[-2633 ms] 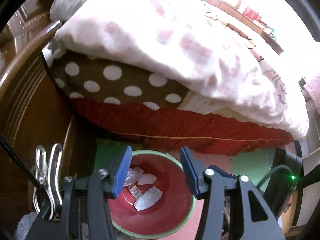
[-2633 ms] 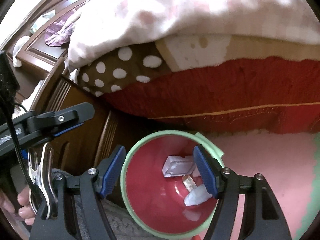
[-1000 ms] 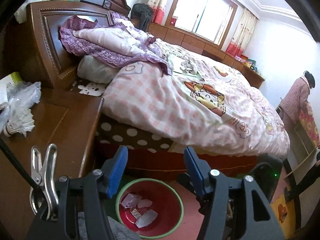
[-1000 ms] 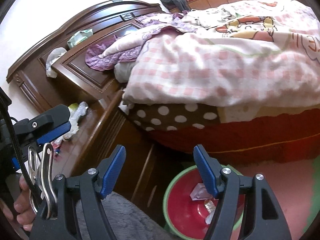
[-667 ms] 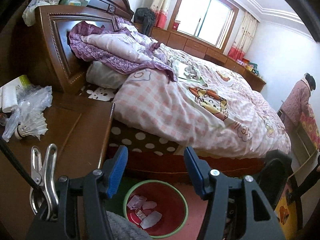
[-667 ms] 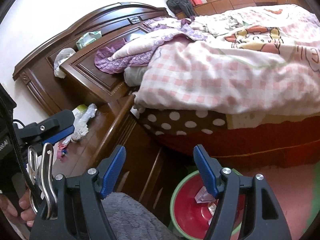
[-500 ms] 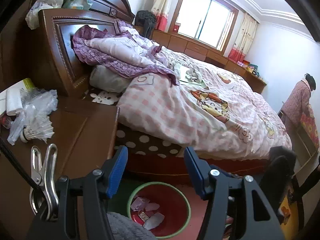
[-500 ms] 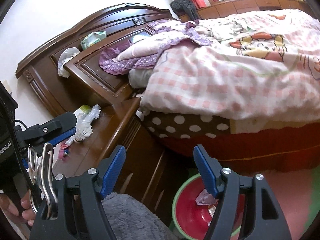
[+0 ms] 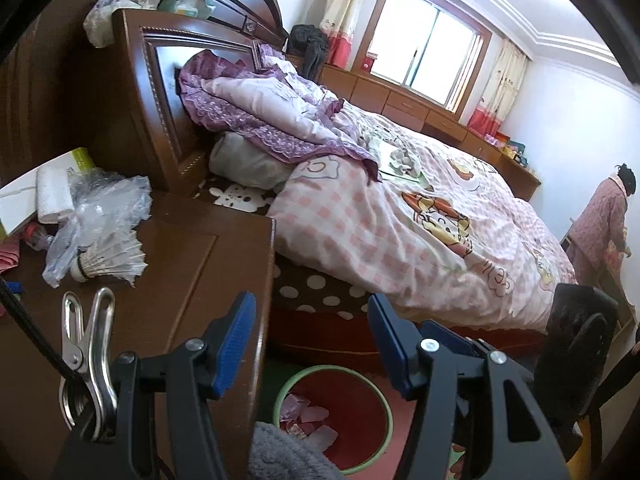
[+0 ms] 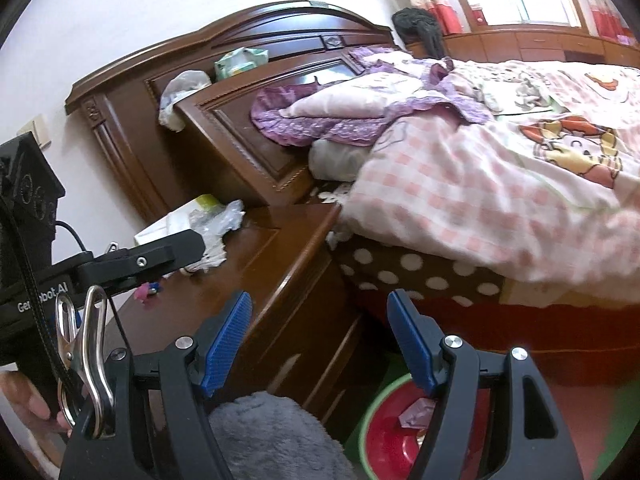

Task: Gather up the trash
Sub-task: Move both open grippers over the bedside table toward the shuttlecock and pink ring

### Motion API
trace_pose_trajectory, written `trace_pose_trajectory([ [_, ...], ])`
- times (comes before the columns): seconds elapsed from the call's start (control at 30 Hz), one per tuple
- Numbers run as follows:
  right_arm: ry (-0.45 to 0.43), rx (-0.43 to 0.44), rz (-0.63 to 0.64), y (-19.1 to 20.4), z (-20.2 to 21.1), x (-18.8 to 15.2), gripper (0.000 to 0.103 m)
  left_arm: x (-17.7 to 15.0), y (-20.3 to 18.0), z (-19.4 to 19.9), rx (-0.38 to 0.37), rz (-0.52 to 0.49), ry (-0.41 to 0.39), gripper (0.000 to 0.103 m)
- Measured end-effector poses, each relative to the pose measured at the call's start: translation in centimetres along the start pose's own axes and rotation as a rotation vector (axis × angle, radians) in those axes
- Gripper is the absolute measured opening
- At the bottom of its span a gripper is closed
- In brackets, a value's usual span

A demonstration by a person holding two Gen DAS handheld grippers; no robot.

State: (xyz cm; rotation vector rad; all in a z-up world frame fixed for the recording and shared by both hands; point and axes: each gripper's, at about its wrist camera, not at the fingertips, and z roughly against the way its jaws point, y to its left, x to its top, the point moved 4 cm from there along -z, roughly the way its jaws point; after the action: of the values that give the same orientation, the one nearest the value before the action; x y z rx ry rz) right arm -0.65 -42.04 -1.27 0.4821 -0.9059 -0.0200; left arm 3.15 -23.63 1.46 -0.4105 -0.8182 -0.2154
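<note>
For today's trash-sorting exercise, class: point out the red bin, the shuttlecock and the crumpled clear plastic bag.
red bin (image 9: 370, 408): left wrist view, inner wall.
shuttlecock (image 9: 116, 258): left wrist view, white feathers.
crumpled clear plastic bag (image 9: 106, 202): left wrist view, its middle.

The waste bin (image 9: 384, 408) is sitting on the floor at 6 o'clock in the left wrist view, wrappers (image 9: 304, 414) lying inside it. The nightstand (image 9: 180, 264) is standing at 9 o'clock of the bin — a shuttlecock (image 9: 110, 264) and plastic bag (image 9: 104, 204) resting on it. The bed (image 9: 400, 232) is lying behind the bin, toward 12 o'clock.
</note>
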Motion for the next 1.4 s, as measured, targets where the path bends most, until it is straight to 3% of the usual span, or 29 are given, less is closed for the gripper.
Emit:
trace_pose_trajectory([
  [0.97,0.044,0.067,0.086,6.7,-3.9,-0.1,0.072,-0.7,7.4,3.0,0.034,0.108,-0.063,0.062],
  [1.4,0.075,0.112,0.105,9.0,-6.2,-1.7,0.072,-2.2,10.4,2.8,0.114,0.150,-0.070,0.062],
])
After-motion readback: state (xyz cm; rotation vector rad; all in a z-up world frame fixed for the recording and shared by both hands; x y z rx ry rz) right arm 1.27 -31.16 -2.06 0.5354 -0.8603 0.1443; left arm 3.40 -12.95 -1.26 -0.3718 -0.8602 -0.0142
